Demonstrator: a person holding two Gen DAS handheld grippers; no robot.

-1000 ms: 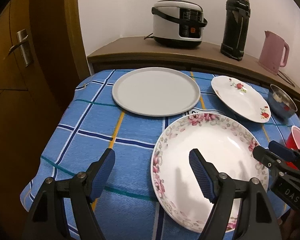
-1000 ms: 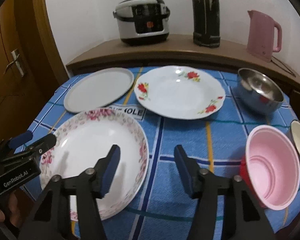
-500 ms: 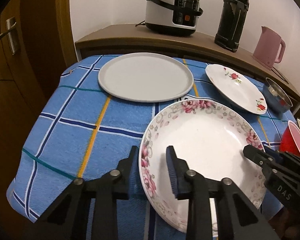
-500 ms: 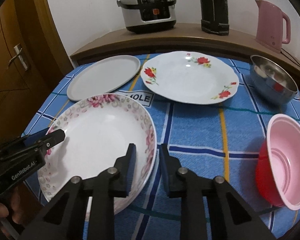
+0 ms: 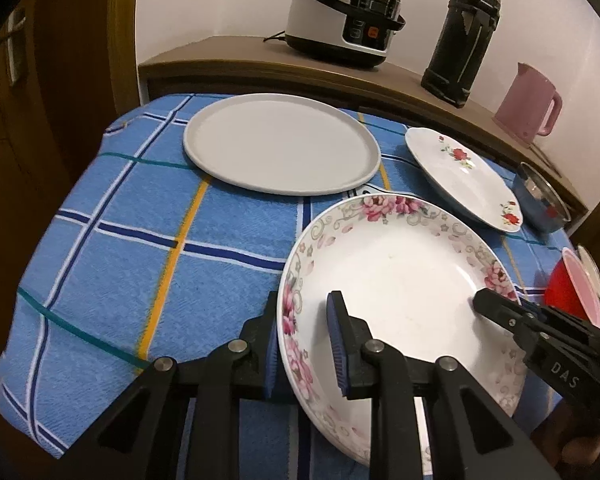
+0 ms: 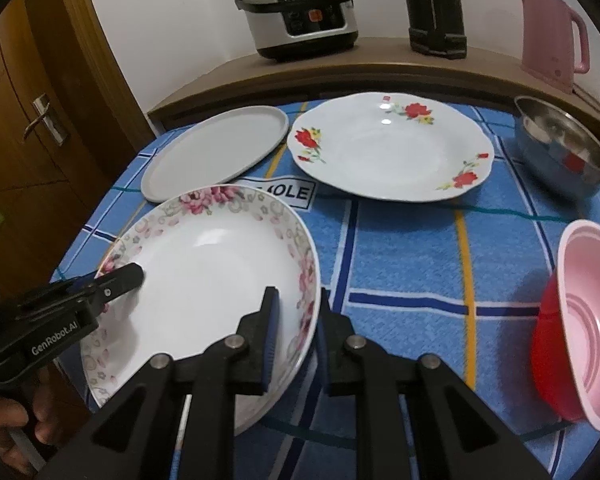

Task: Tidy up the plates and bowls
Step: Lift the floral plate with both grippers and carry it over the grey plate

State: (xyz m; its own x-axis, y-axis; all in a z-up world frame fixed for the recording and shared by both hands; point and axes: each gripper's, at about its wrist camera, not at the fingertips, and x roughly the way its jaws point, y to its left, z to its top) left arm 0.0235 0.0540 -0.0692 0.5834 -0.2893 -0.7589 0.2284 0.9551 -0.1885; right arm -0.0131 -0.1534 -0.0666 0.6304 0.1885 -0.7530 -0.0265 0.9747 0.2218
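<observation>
Both grippers are pinching the pink-flowered plate (image 5: 400, 280) at the desk's (image 5: 120, 240) near side: left gripper (image 5: 304, 340) fingers closed on its left rim, right gripper (image 6: 296, 324) on its right. I think lifting evenly is keeping it flat and safe.

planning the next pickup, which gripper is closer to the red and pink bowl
Right. The right gripper grips the pink-flowered plate on the side facing the red and pink bowl; the left gripper grips its far side.
</observation>
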